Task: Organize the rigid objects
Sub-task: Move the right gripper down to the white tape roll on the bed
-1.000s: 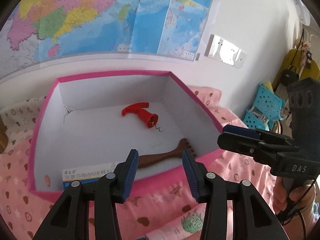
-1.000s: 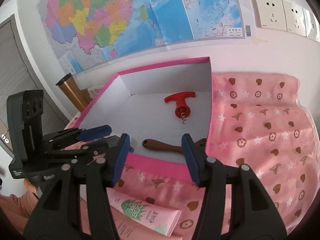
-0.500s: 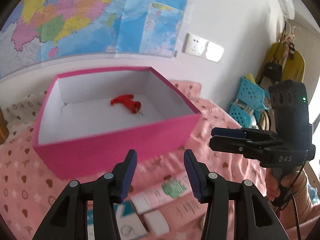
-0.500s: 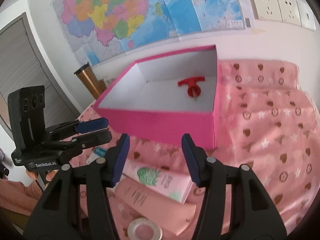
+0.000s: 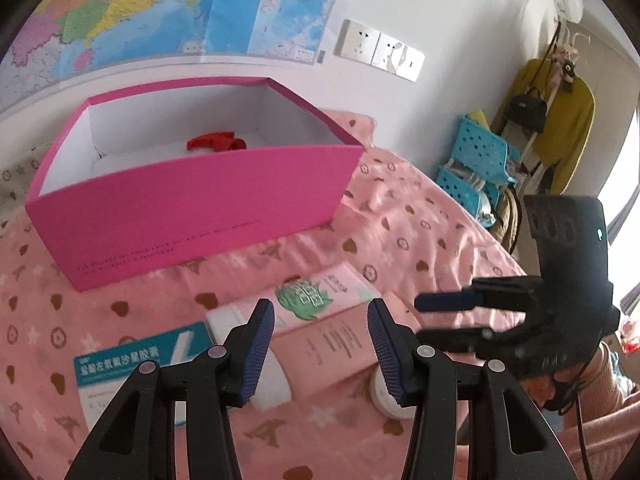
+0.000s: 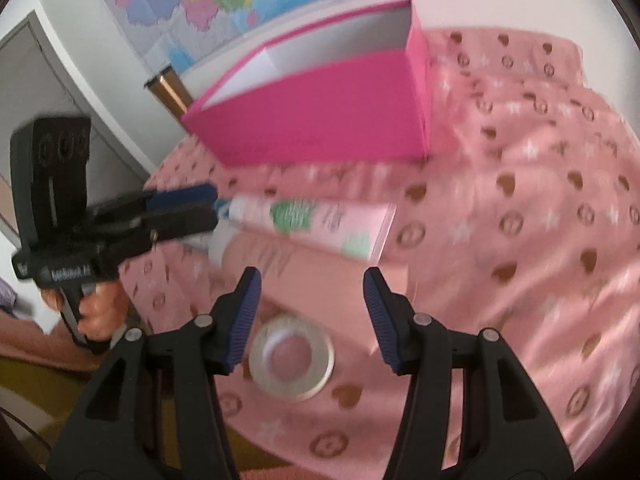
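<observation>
1. The left gripper (image 5: pixel 320 344) hung over a surface covered by a pink patterned cloth (image 5: pixel 404 220), its jaws apart with nothing clamped between them.
2. Just beyond and below its fingertips lay a pink tube with a green leaf print (image 5: pixel 316 300), resting partly on a flat pink box (image 5: pixel 332 348).
3. To the left of the left gripper sat a teal-and-white carton (image 5: pixel 132 364), partly hidden behind the left finger.
4. A roll of clear tape (image 5: pixel 384 394) peeked out beside the right finger in the left wrist view.
5. Farther ahead of the left gripper stood the open pink storage box (image 5: pixel 192 204), and a red corkscrew (image 5: pixel 214 142) showed over its front wall, lying on the white floor inside.
6. The right gripper (image 6: pixel 312 316) also had its jaws spread and held nothing; it appeared in the left wrist view at the right (image 5: pixel 452 312), gripped by a hand (image 5: pixel 568 392).
7. The roll of clear tape (image 6: pixel 292 364) lay flat on the cloth directly below the gap between the right gripper's fingers, not touched by either pad.
8. Past the right gripper's tips lay the flat pink box (image 6: pixel 320 284) and, beyond it, the tube (image 6: pixel 316 224); the storage box (image 6: pixel 320 120) stood farther off.
9. The right wrist view was blurred, and the left gripper (image 6: pixel 180 216) showed at its left, held by a hand (image 6: pixel 100 312).
</observation>
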A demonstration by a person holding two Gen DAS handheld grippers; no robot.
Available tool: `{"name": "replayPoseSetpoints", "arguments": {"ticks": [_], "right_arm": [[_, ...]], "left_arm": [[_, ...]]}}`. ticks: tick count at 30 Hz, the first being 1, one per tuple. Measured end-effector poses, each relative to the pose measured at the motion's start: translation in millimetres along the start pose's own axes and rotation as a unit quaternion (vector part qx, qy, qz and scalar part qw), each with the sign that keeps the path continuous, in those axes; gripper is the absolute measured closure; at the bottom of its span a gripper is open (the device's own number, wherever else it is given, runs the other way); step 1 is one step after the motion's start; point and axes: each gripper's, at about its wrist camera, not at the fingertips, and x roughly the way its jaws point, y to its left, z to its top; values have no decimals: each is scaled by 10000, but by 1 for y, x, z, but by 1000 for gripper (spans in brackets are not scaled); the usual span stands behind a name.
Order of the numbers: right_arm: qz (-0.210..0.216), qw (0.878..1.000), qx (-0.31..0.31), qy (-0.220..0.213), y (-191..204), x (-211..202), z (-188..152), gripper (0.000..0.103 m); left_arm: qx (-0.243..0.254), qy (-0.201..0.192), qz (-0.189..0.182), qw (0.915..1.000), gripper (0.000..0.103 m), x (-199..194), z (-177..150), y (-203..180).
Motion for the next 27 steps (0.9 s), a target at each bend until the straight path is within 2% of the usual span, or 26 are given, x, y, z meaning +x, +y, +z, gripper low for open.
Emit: {"name": "replayPoseSetpoints", "arguments": {"ticks": [6,10,12,19,22,27], "right_arm": [[-115,9995,-97,271,7,5,-18,48],[-281,9986,-170,423,10,12,-26,56],[-380,9982,-184,437,10,16,-26,63],[-870,9937,-606,357,23,20,-31,71],[-1031,9916,-690,361,23,20,-30,84],[-1015,9919,-691,321,20,15,-30,86]], "left_arm": [[-23,102,14,9999,54,2,-7,-3],[-66,141,-6,9999,54,2,-11,-2],[-67,160,-18,9998,54,2,-12,-2],[-56,158,-78,9998,54,-2,-15,-4],[-93,200,-107,9997,54,0,-17,-5],[-42,213,-207,9996,54,-1,-18,-9]]}}
